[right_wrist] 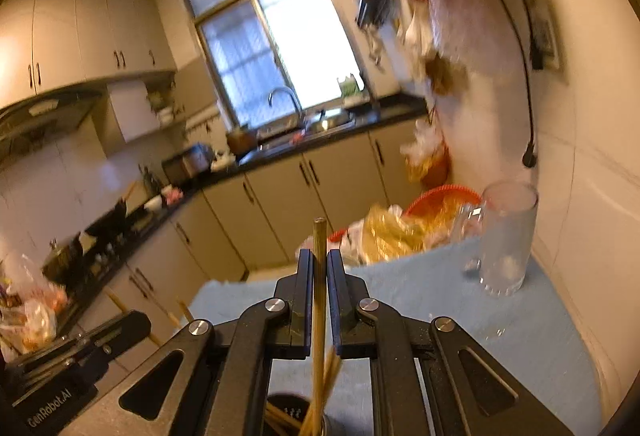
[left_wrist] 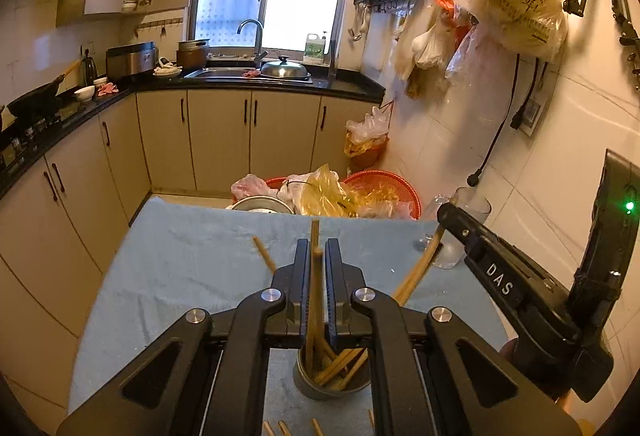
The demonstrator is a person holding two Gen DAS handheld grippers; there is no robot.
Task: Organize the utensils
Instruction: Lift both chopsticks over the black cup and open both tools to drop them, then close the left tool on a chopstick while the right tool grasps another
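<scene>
Lowering each chopstick (left_wrist: 316,276) straight into the cup (left_wrist: 332,380) on the worktop (left_wrist: 180,276) works best, with left tongs (left_wrist: 318,256) and right tongs (right_wrist: 320,268) each clenched on one, releasing only once tips sit inside.

Left gripper (left_wrist: 318,256) upright, fingers (left_wrist: 301,276) nearly closed, clamping a chopstick (left_wrist: 315,300) between the pads, right gripper (right_wrist: 320,268) likewise pinching a chopstick (right_wrist: 319,276) that pokes above its fingertips, tilted, just right of the left one

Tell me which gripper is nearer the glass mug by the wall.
Right. The right gripper, shut on a chopstick, has the glass mug just ahead to its right; the left gripper sits farther left, over the utensil cup.
</scene>
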